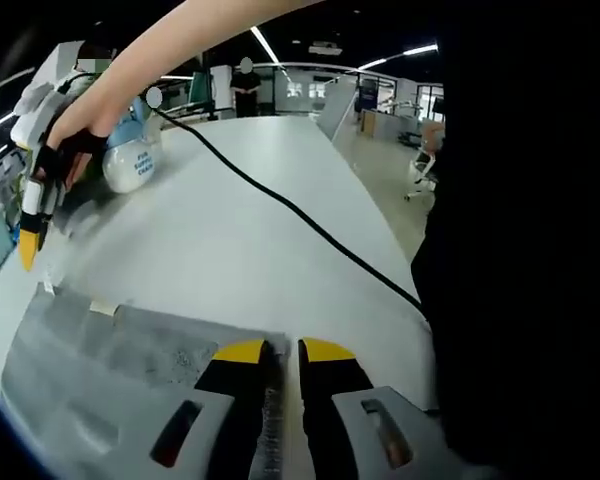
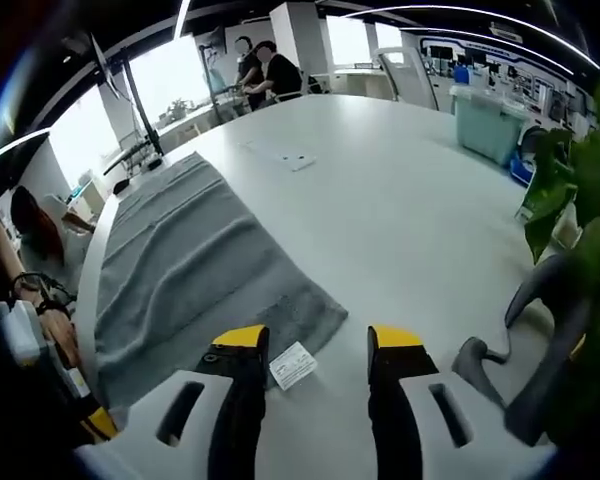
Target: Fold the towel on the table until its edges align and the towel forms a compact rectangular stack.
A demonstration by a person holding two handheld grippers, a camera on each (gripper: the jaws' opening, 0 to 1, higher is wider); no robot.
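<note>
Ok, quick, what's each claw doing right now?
Left claw: shut on the gray towel at its edge.
Right claw: open, empty, over the towel corner and its label.

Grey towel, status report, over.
Left gripper shut on grey towel. Right gripper open over its tagged corner. Towel flat, unfolded. Black cable crosses white table.

Open-plan office (long white table (image 2: 400, 210), ceiling striplights (image 1: 265, 45))
</note>
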